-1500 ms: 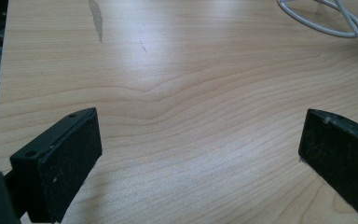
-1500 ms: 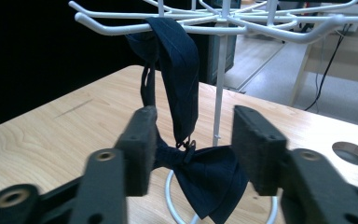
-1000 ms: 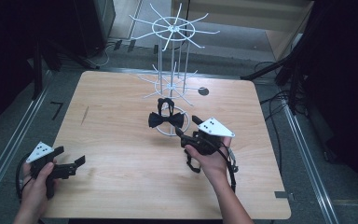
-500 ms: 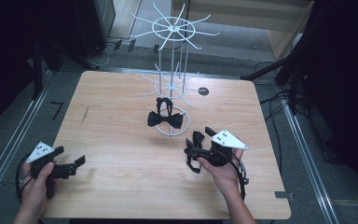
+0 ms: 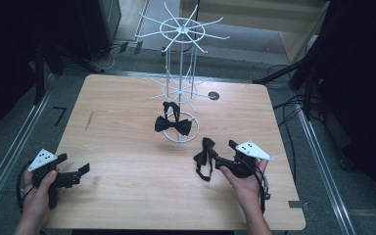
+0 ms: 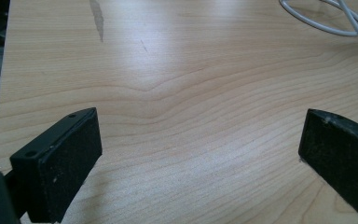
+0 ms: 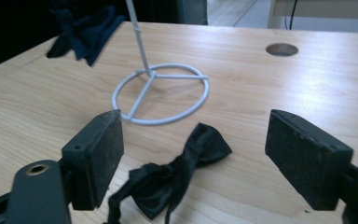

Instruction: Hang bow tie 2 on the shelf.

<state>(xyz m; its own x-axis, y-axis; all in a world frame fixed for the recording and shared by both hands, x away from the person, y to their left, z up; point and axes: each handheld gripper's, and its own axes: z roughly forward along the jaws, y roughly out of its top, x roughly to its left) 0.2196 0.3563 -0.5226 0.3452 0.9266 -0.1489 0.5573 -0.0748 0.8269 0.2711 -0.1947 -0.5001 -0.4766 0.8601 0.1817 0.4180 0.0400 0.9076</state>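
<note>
1. Pale wood grain covers the table (image 5: 127, 147) we work at; near its left edge our left gripper (image 5: 81, 171) hovers low with its jaws spread wide over bare board.
2. Mid-table stands a white wire rack (image 5: 181, 73), and a black bow tie (image 5: 173, 125) hangs from a lower arm above the ring base (image 7: 161, 100).
3. Right of that, near us, a second bow tie (image 5: 204, 157) lies crumpled on the wood, just this side of the ring.
4. Our right gripper (image 5: 214, 163) points left at it, jaws parted either side; whether a pad touches the cloth we cannot quite tell.
5. A round hole (image 5: 213, 95) sits far right.
</note>
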